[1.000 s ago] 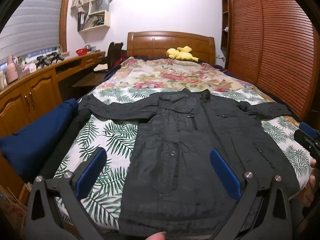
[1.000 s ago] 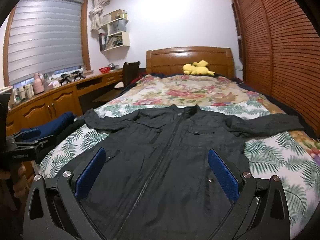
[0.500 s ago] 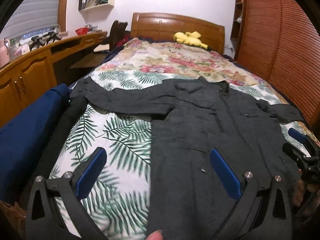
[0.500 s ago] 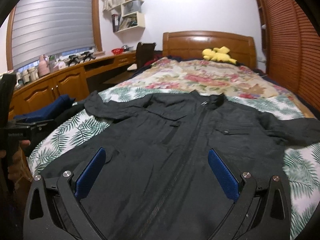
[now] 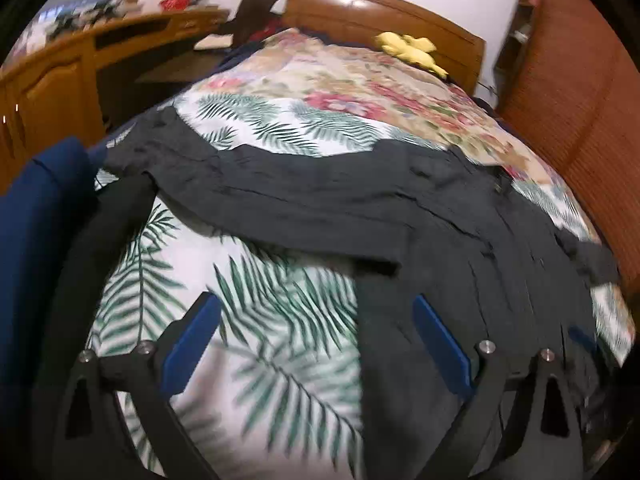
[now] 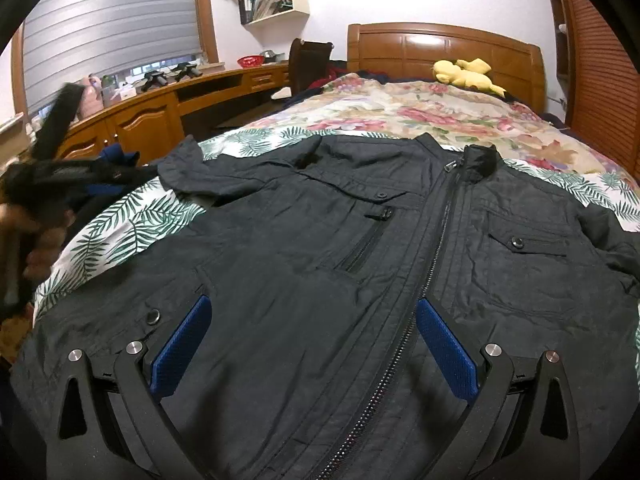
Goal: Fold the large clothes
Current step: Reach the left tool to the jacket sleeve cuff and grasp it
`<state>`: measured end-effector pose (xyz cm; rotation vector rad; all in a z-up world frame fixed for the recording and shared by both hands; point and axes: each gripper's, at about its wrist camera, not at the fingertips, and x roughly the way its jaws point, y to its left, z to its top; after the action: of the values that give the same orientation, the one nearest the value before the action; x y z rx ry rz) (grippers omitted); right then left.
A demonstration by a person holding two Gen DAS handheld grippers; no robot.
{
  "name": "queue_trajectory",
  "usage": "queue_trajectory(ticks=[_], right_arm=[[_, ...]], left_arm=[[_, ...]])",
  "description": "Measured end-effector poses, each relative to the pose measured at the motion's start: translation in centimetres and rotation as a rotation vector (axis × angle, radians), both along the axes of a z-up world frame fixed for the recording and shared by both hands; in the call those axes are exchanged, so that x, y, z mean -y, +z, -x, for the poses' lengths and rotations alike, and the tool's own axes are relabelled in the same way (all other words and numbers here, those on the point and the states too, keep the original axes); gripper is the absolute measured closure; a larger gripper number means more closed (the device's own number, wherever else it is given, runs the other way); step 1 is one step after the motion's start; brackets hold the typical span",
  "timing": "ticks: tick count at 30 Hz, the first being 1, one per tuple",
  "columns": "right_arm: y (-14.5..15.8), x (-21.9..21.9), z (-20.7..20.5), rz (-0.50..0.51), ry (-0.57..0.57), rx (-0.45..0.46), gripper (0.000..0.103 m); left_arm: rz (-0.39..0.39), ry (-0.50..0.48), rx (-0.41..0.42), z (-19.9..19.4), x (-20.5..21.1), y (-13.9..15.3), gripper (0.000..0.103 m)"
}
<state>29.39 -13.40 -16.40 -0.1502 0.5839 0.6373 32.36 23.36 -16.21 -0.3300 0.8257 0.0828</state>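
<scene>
Jacket (image 6: 360,248) dark, zipped, spread flat, sleeves out

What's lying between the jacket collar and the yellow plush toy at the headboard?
Only bedding. In the right wrist view, past the jacket collar come a palm-leaf strip, then the floral quilt, up to the yellow plush toy. Nothing loose lies there.

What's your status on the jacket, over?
Left claw open, jaws just closing slightly, nothing between them, over the jacket's side edge. Right claw open above its front. Jacket flat on the bed, zipped, unfolded. Nothing in the way.
</scene>
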Motion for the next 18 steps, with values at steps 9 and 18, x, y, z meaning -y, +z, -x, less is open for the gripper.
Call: queue_trajectory(ticks=[9, 18], right_arm=[[-0.2, 0.3, -0.2, -0.016, -0.014, 0.004, 0.0], [-0.2, 0.4, -0.1, -0.023, -0.017, 0.004, 0.0]], left_arm=[[0.113, 0.133, -0.054, -5.3, -6.0, -2.9, 0.033], [0.147, 0.229, -0.092, -8.1, -7.6, -5.2, 0.063]])
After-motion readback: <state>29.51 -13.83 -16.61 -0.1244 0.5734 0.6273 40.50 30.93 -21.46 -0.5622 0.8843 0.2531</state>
